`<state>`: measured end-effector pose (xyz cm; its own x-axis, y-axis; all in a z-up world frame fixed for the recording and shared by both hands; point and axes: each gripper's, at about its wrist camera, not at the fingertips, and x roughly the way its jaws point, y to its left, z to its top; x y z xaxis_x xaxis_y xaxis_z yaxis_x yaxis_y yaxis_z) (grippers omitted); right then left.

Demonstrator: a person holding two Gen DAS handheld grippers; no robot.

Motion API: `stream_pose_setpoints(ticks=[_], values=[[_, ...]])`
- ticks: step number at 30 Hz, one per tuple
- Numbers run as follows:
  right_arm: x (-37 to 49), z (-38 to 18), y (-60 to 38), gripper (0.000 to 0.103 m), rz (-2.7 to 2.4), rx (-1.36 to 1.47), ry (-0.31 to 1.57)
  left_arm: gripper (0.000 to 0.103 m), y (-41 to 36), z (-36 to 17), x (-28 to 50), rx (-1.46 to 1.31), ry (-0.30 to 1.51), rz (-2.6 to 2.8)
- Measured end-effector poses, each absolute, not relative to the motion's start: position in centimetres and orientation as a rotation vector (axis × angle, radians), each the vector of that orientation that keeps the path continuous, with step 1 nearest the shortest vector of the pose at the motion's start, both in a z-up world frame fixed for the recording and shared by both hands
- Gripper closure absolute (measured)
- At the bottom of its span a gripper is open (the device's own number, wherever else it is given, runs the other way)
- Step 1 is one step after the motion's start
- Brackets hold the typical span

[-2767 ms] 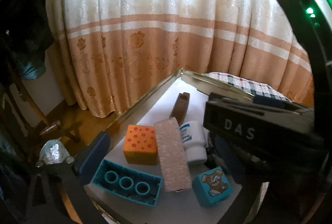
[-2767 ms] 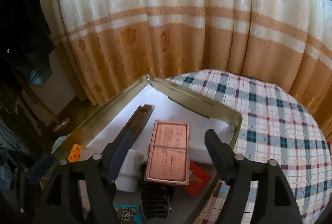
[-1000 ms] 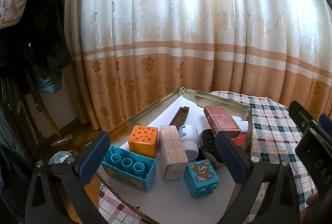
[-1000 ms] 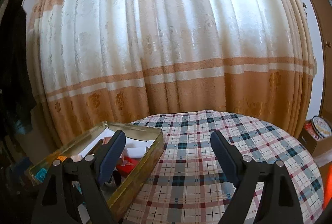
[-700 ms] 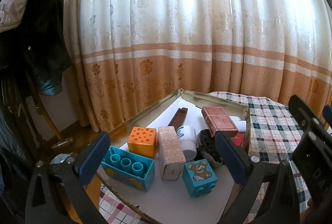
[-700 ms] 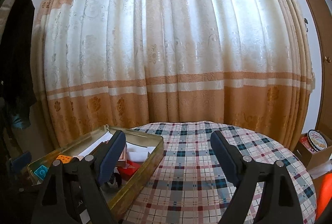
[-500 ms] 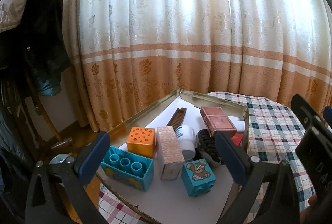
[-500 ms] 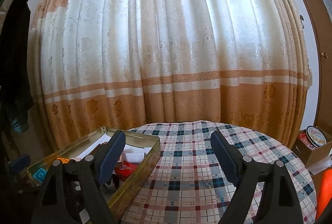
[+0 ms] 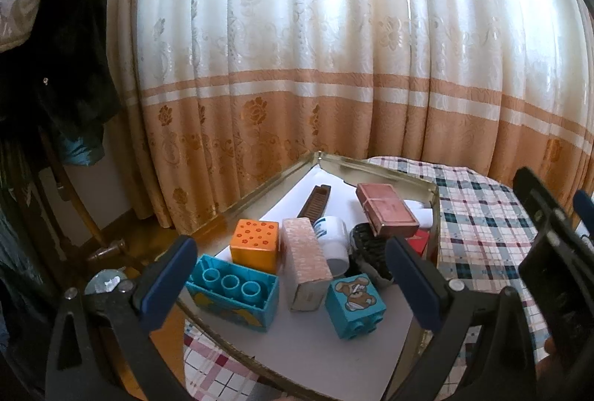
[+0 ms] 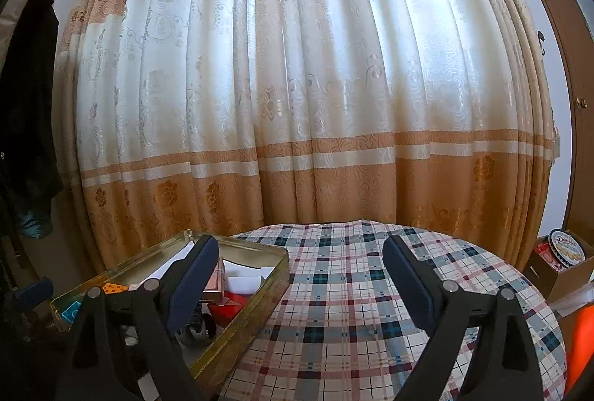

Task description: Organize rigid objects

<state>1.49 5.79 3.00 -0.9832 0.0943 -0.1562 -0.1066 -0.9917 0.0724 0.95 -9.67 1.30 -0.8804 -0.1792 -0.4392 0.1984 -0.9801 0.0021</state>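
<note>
A gold metal tin (image 9: pixel 378 168) lined with white paper holds several objects: an orange block (image 9: pixel 254 239), a long teal block (image 9: pixel 233 293), a teal bear block (image 9: pixel 355 304), a pink patterned box (image 9: pixel 305 263), a white cup (image 9: pixel 332 240), a brown comb (image 9: pixel 315 201), a black brush (image 9: pixel 371 252) and a copper-coloured box (image 9: pixel 387 214). My left gripper (image 9: pixel 287 284) is open and empty above the tin's near end. My right gripper (image 10: pixel 300 286) is open and empty above the checked tablecloth (image 10: pixel 352 286), with the tin (image 10: pixel 245 312) at its left.
A cream and orange curtain (image 10: pixel 297 104) hangs behind the round table. Dark clothes (image 9: pixel 48 48) hang at the left. A cardboard box with a biscuit tin (image 10: pixel 566 248) stands on the floor at the right. My right gripper's body (image 9: pixel 557 252) shows at the left wrist view's right edge.
My right gripper let go of the copper-coloured box in the tin, then drew back and rose to the right over the tablecloth. My left gripper also pulled back from the tin.
</note>
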Motion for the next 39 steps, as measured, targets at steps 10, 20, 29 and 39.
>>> stream_pose_setpoints(ticks=[10, 20, 29, 39], values=[[1.3, 3.0, 5.6, 0.011, 3.025, -0.238, 0.129, 0.000, -9.6, 2.3, 1.0, 0.689, 0.005, -2.827], [1.4, 3.0, 5.6, 0.011, 3.021, -0.237, 0.136, 0.000, -9.8, 2.5, 1.3, 0.677, 0.009, -2.821], [1.3, 3.0, 5.6, 0.011, 3.021, -0.239, 0.135, 0.000, -10.1, 2.5, 1.2, 0.681, 0.008, -2.817], [1.3, 3.0, 5.7, 0.011, 3.020, -0.242, 0.136, 0.000, -9.9, 2.4, 1.0, 0.672, -0.008, -2.834]])
